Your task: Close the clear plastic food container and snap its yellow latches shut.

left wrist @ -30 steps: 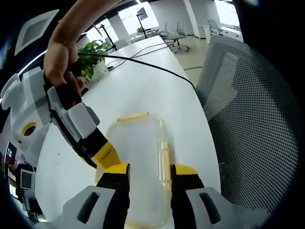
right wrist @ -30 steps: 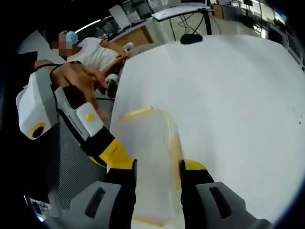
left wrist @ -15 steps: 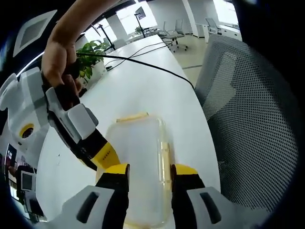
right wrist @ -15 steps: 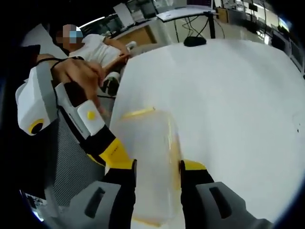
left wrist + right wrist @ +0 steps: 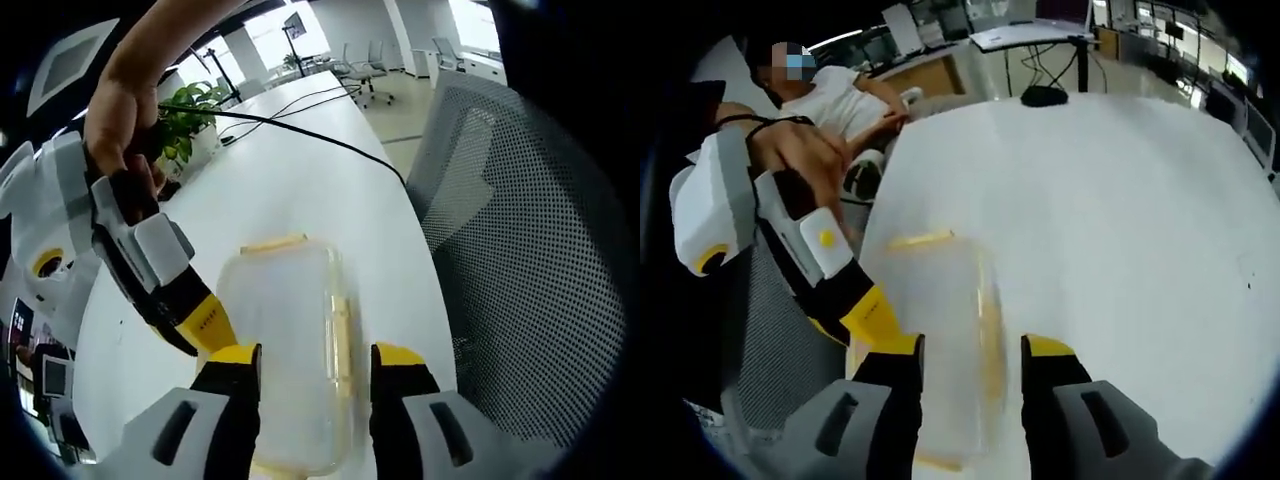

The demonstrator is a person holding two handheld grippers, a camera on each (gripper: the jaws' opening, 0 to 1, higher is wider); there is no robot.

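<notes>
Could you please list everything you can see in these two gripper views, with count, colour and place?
Food container: one, clear plastic, lying on the table between both grippers' jaws.
Latches: at least two, yellow, one on the container's far end, one along its long side.
Table: one, white, under the container.
Mesh chair: one, grey, beside the table.
Cable: one, black, running across the table's far part.
Potted plant: one, green, at the table's far side.
Seated person: one, in a white top, beyond the table.
Left gripper: one, yellow-tipped, jaws apart over the container.
Right gripper: one, yellow-tipped, jaws apart over the container.
Hand: holding the right gripper.
</notes>
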